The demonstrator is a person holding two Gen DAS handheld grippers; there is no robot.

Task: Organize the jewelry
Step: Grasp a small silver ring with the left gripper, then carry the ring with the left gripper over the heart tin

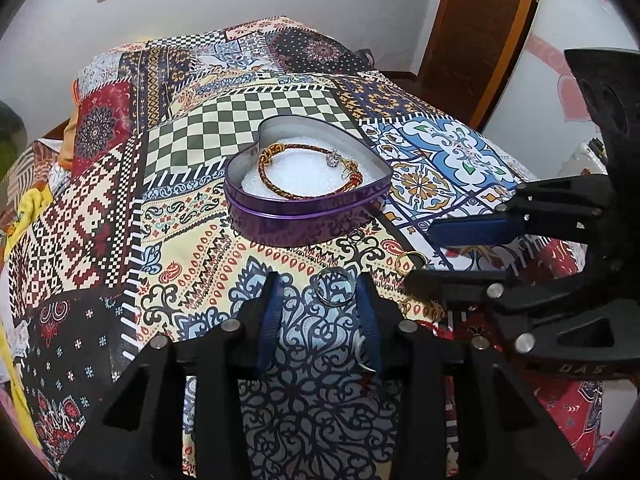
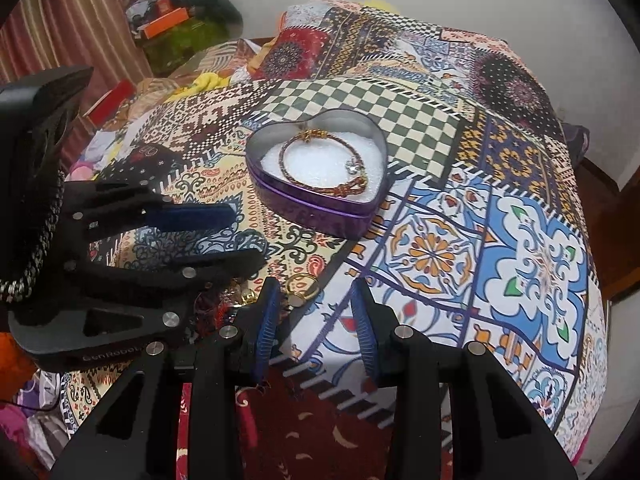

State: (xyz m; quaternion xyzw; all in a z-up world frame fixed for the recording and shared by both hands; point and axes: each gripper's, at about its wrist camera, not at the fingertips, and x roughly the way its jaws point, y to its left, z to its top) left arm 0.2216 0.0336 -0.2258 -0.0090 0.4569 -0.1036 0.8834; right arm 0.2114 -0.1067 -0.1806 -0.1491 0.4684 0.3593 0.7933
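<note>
A purple heart-shaped tin (image 1: 304, 216) is sitting open on the patchwork cloth (image 1: 192, 160), at about twelve o'clock from both tongs. A braided red-and-gold bracelet (image 1: 280, 184) is lying on its white padding (image 1: 296, 172), with a small silver piece (image 1: 333, 159) resting at the bracelet's three o'clock. A silver ring (image 1: 334, 284) is lying on the cloth at six o'clock from the tin, just beyond the left gripper (image 1: 316, 304), whose blue pads are standing partly apart and gripping nothing. A gold ring (image 2: 303, 283) is lying near it, by the left pad of the right gripper (image 2: 316, 312); that gripper is likewise standing partly open, holding nothing, and is pointing down at the cloth.
</note>
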